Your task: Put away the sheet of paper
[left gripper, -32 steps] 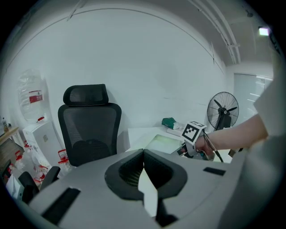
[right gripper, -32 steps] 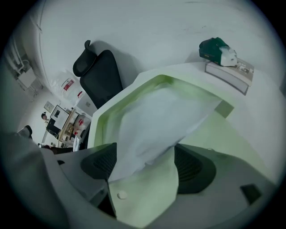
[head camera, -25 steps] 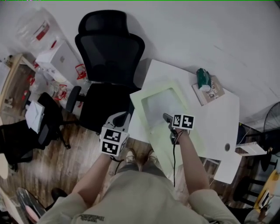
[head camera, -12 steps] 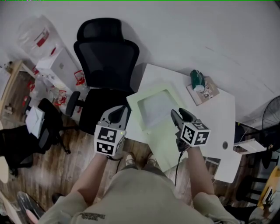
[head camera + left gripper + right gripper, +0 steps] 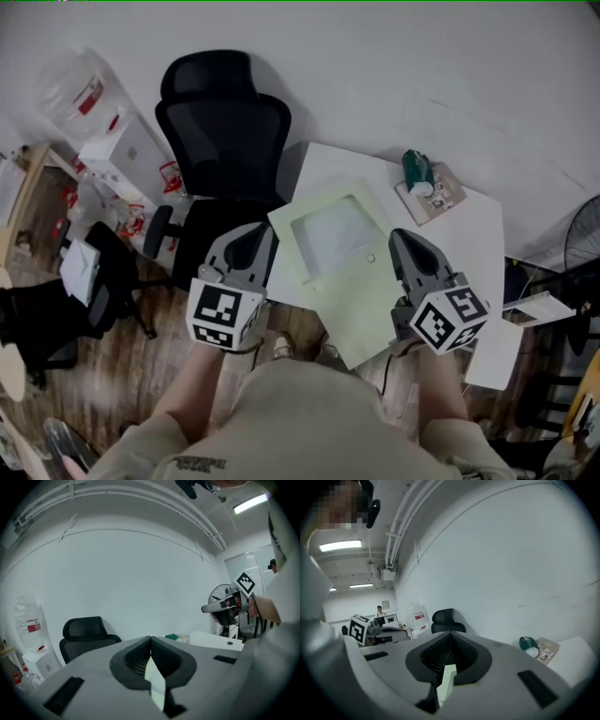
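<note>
Head view first: I've got both tools up in front of me. The left gripper hangs over the gap between the black office chair and the white table, its jaws pressed together. The right gripper sits above the table's near side; its jaws have just been closing and now meet with nothing between them. Between the two tools a pale green folder lies flat on the table, its near corner hanging past the edge. The sheet of paper shows whitish in the folder's window, and neither tool touches it. At the far corner a green-topped object rests on a book.

Left gripper view: the ribbed pads meet at the tips and I see nothing pinched. The chair stands off to the left, the table's corner to the right, and my other tool is up at the right edge.

Right gripper view: tips together and empty here too. The chair is straight ahead, the book and green-topped object low on the right.
</note>
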`<state>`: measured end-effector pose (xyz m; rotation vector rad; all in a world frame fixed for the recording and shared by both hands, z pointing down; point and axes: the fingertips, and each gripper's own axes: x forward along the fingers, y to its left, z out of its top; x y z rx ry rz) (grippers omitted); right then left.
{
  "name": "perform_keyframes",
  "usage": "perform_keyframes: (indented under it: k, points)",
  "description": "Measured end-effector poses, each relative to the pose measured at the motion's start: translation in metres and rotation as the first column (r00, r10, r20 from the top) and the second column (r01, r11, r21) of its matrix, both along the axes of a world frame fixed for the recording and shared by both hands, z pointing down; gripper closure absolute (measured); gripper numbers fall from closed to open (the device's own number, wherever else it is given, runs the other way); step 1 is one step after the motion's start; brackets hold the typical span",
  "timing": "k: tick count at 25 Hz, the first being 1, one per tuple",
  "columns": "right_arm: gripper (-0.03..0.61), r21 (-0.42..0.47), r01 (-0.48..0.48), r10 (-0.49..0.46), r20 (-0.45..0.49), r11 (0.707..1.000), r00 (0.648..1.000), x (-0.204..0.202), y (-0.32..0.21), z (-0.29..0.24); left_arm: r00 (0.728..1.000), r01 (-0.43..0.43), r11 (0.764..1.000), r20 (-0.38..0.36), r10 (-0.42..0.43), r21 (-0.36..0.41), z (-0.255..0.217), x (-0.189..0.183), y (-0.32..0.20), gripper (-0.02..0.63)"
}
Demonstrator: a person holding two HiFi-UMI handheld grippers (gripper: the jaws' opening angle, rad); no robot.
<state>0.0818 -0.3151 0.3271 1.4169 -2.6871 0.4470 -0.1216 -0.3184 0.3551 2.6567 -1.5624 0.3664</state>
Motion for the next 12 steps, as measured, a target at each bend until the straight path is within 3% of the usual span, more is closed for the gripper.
perform_keyframes:
  k: [7, 12]
  points:
    - [0.555, 0.144, 0.003, 0.003, -0.042, 0.99, 0.999, 0.006, 0.029, -0.045, 1.0, -0.021, 0.998, 0.011, 0.02, 0.053, -0.025, 0.009, 0.01, 0.595]
    - [0.555, 0.149, 0.028, -0.023, -0.035, 0.988, 0.999, 0.001, 0.045, -0.044, 1.0, -0.02, 0.997, 0.003, 0.02, 0.077, -0.035, 0.015, 0.018, 0.594]
